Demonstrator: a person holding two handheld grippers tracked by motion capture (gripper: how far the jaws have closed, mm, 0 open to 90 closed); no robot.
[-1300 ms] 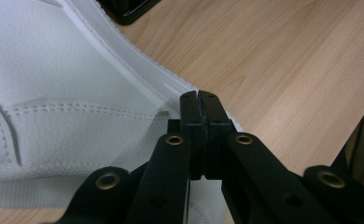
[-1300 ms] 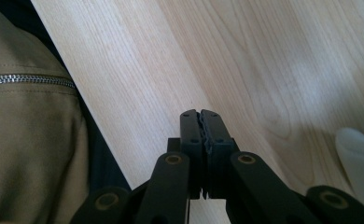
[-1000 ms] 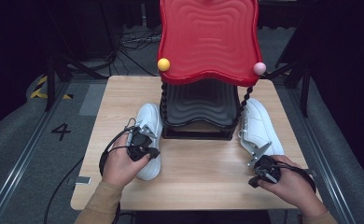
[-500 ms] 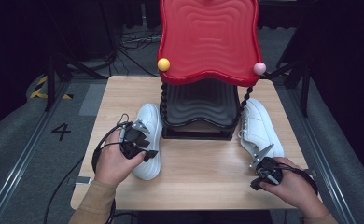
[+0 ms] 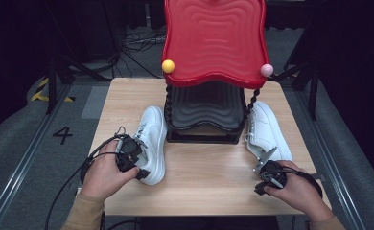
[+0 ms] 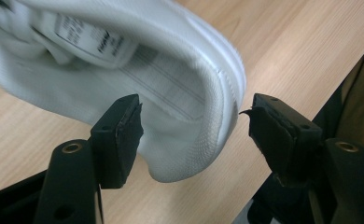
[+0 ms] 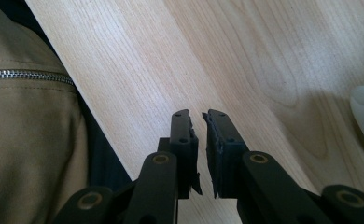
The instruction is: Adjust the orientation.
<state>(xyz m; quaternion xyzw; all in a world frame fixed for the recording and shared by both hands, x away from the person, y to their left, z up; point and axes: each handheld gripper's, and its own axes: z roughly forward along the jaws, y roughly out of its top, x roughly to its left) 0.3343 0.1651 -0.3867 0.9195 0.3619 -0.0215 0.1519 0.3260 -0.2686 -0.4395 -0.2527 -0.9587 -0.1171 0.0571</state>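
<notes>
A white sneaker (image 5: 152, 139) lies on the wooden table (image 5: 209, 177) left of a red-topped stand (image 5: 214, 38). My left gripper (image 5: 143, 160) is at its heel. In the left gripper view the jaws (image 6: 194, 121) have just been opening and now straddle the heel (image 6: 203, 116); the outer pad (image 6: 269, 128) stands clear of it, so nothing is gripped. A second white sneaker (image 5: 266, 132) lies right of the stand. My right gripper (image 5: 262, 165) sits just short of its heel; its jaws (image 7: 198, 122) have just been opening to a narrow gap with nothing between them.
The stand has a black wavy lower tier (image 5: 204, 110), twisted posts, a yellow ball (image 5: 168, 66) and a pink ball (image 5: 266, 70) at its corners. Bare tabletop lies between the two hands. A tan zipped sleeve (image 7: 26, 116) is close to the table's near edge.
The left gripper's jaws have opened off the left sneaker's heel and the hand has drawn slightly back toward the near left. The right hand has stayed put, its jaws a little wider.
</notes>
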